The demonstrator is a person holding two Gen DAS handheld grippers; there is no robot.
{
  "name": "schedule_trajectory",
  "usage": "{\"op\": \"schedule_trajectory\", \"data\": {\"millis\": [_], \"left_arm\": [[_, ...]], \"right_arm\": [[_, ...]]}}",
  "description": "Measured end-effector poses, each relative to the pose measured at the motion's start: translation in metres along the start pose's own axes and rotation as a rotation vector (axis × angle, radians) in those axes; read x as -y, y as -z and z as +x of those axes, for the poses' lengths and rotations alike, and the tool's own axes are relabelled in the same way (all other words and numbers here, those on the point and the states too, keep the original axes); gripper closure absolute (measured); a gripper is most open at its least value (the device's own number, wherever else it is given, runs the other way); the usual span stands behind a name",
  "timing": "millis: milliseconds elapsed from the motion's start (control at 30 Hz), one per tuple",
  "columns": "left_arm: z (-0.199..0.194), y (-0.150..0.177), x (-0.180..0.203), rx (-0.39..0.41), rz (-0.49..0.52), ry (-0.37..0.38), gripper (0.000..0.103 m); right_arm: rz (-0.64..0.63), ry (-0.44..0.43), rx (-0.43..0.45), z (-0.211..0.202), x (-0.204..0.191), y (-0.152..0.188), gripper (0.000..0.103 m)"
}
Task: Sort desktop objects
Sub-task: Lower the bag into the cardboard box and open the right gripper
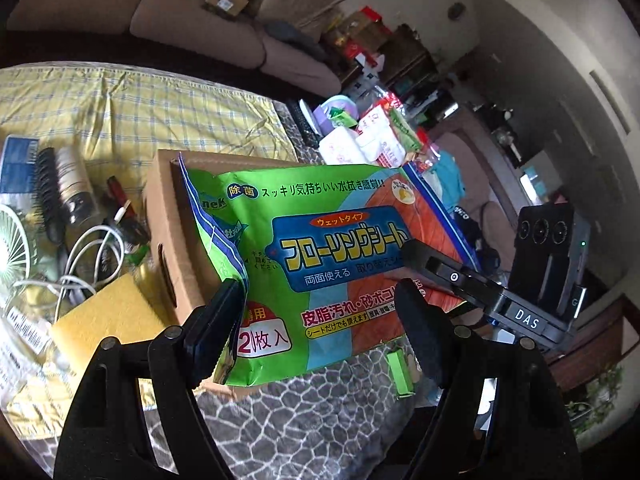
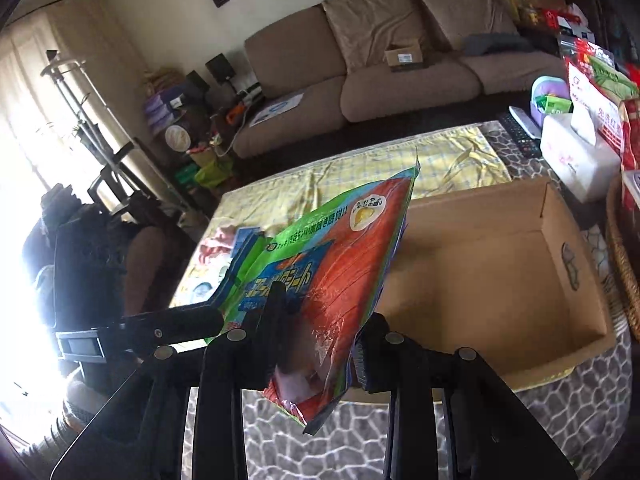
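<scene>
Right tongs (image 2: 320, 336) are gripping the floor-wipe sheet pack (image 1: 332, 256), holding it lifted over the open cardboard box (image 2: 500, 280) ahead. Left tongs (image 1: 320, 320) are sitting released, pack's end between their fingers.

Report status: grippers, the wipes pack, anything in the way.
Left gripper and right gripper both around the wipes pack, grip state unclear. Pack held beside the open cardboard box. Nothing visible inside the box.

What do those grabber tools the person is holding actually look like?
Both are matte black. The left gripper has two flat padded fingers on hinged links with silver rivets. The right gripper looks the same; the left view shows white "DAS" lettering and a green light on it.
</scene>
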State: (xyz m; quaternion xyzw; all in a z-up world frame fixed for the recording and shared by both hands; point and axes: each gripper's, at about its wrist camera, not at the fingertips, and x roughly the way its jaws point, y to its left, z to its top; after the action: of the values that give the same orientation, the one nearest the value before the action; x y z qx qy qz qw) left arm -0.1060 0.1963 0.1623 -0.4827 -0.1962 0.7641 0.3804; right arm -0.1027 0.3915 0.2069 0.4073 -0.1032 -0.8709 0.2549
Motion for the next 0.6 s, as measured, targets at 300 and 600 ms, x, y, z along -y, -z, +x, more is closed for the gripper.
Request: {"op": "schedule_trajectory", "data": {"millis": [300,600], "left_arm": [[0.067,-0.026,0.001,-0.082,0.105,-0.152,0.028],[0.021,-0.004,-0.013,-0.073,0.147,-0.157,0.028]], "right_arm": [[-0.064,0.387,-0.399,0.111,0.092,-0.018,0.061],[0.017,0.441,-0.533,0.126,0.149,-0.008,0.059]]}}
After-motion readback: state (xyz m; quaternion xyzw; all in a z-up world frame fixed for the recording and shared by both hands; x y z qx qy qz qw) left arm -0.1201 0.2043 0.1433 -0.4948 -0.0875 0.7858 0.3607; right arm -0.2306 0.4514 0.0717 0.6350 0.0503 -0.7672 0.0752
